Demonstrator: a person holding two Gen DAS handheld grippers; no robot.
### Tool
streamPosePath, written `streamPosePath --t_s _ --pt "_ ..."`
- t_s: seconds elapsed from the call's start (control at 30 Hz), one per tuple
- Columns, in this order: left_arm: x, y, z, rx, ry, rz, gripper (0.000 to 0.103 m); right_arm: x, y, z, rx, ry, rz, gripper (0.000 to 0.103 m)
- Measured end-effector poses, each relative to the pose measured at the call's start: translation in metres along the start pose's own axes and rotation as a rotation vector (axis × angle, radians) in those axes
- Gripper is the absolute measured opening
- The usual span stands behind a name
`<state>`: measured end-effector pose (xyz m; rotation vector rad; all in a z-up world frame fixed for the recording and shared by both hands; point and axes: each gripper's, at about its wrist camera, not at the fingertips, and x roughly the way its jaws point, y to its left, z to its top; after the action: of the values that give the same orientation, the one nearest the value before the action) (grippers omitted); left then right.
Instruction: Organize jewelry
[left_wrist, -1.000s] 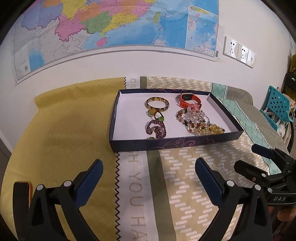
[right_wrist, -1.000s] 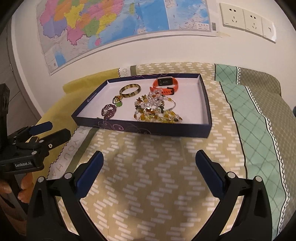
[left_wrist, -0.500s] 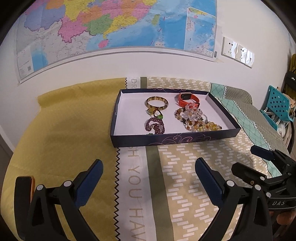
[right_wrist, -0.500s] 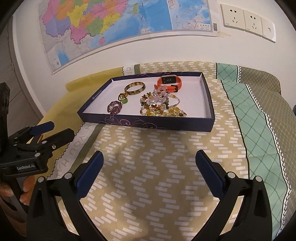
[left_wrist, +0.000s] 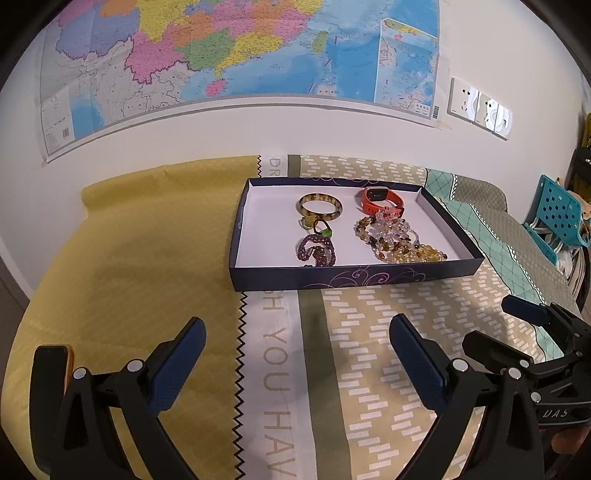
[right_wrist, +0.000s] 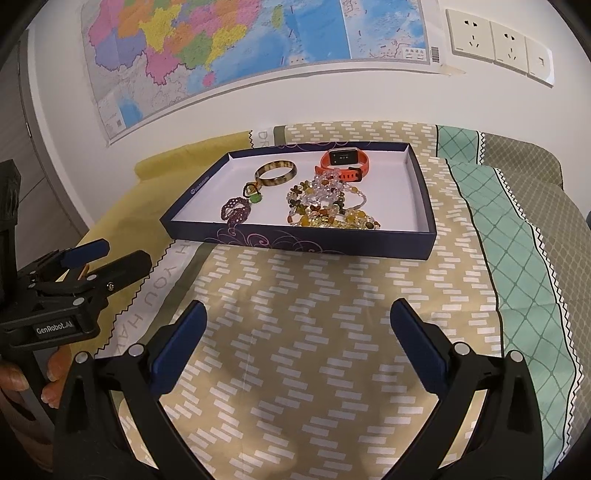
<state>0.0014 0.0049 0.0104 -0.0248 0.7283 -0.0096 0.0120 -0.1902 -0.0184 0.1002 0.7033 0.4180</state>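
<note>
A dark blue tray (left_wrist: 332, 278) (right_wrist: 314, 242) with a white floor lies on the patterned cloth ahead of both grippers. In it lie an amber bangle (left_wrist: 320, 204) (right_wrist: 277, 173), an orange watch band (left_wrist: 380, 199) (right_wrist: 345, 162), a purple bead bracelet (left_wrist: 316, 253) (right_wrist: 236, 212), a small piece with a green stone (left_wrist: 321, 229) (right_wrist: 254, 195) and a heap of yellow and clear bead strands (left_wrist: 399, 240) (right_wrist: 328, 206). My left gripper (left_wrist: 297, 334) (right_wrist: 107, 254) is open over the cloth, well short of the tray. My right gripper (right_wrist: 295, 314) (left_wrist: 498, 321) is open too, with nothing between its fingers.
The cloth (right_wrist: 295, 332) has a yellow panel (left_wrist: 140, 240) on the left and a teal lattice strip (right_wrist: 517, 258) on the right. A map (left_wrist: 240, 48) and wall sockets (right_wrist: 498, 40) are on the wall behind. A teal plastic chair (left_wrist: 557, 218) stands at far right. A hand (right_wrist: 22, 373) holds the left gripper's handle.
Both grippers have drawn back from the tray, which looks smaller and farther now. Both stay open and the jewelry has not moved.
</note>
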Motion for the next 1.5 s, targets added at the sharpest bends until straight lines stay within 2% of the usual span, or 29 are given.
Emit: streamPosePath --t_s 1.5 --pt "0.002 -0.014 -0.001 0.035 0.008 -0.010 0.096 0.003 -0.010 -0.003 0.024 0.012 -0.004 0.098"
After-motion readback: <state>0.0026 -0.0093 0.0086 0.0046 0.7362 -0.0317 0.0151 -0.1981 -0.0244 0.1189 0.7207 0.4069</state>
